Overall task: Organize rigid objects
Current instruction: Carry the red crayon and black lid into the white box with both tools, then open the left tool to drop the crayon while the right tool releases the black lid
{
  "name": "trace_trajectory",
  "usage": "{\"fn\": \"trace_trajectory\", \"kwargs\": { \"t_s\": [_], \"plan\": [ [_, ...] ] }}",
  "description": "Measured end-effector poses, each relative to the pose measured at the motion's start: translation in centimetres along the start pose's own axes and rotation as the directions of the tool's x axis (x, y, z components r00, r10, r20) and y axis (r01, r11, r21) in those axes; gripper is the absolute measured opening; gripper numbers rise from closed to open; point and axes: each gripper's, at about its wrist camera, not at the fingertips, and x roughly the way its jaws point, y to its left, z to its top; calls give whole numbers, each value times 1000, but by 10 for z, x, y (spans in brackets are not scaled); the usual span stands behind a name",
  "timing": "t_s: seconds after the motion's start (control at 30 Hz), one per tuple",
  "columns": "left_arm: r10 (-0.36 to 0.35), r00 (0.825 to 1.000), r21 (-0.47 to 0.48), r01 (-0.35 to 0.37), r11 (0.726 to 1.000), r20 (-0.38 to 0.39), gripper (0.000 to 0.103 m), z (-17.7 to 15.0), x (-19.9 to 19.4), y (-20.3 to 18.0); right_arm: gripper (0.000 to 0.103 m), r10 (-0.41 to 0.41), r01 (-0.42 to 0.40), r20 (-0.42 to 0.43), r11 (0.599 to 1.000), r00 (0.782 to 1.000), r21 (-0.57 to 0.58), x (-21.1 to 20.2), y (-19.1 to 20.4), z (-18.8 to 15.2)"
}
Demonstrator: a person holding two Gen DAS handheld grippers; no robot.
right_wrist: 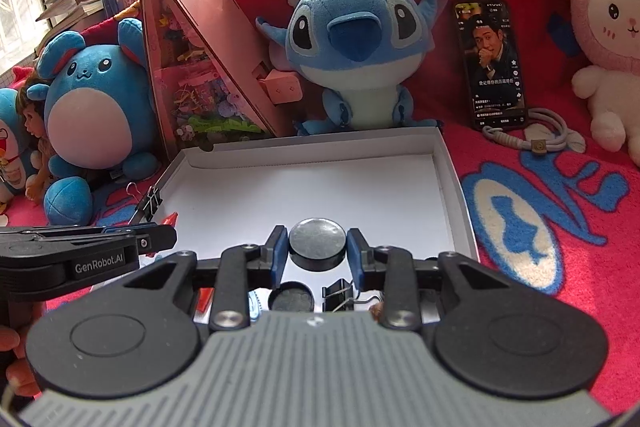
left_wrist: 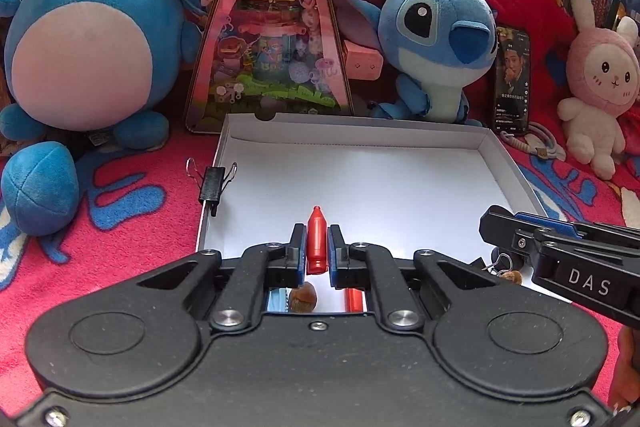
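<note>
My left gripper is shut on a red bullet-shaped crayon, held upright over the near edge of a white shallow box. My right gripper is shut on a round black and silver disc, held over the same box near its front. A black binder clip is clipped on the box's left wall; it also shows in the right wrist view. The right gripper appears in the left wrist view, and the left gripper in the right wrist view. Another binder clip lies below the right gripper.
The box sits on a red patterned blanket. Behind it stand a blue round plush, a pink triangular toy house, a Stitch plush, a phone and a pink rabbit plush. A small brown nut-like thing lies under the left gripper.
</note>
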Motion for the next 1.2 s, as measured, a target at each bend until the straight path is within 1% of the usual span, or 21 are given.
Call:
{"fn": "trace_trajectory", "kwargs": {
  "t_s": [0.1, 0.23, 0.37, 0.53, 0.63, 1.03, 1.2],
  "plan": [
    [2, 1000, -4, -2, 1000, 0, 11, 2, 7, 0, 37, 0, 0, -19, 1000, 1000, 11, 9, 2, 3],
    [0, 1000, -22, 0, 1000, -3, 10, 4, 15, 0, 37, -10, 10, -35, 1000, 999, -3, 20, 8, 4],
    [21, 1000, 1, -21, 1000, -9, 11, 0, 22, -3, 37, -15, 14, -48, 1000, 999, -14, 29, 13, 2],
    [26, 1000, 14, -26, 1000, -15, 11, -5, 27, -5, 37, -24, 22, -57, 999, 998, -27, 37, 16, 0],
    [37, 999, 26, -37, 999, -12, 11, -6, 30, -6, 37, -33, 31, -59, 999, 998, -41, 39, 17, -1],
    [40, 999, 30, -39, 999, -24, 11, -13, 38, -7, 37, -60, 55, -67, 996, 996, -70, 47, 17, -9],
    [54, 998, 42, -54, 998, -8, 11, -16, 38, -10, 37, -65, 60, -60, 995, 996, -78, 45, 16, -9]
  ]
}}
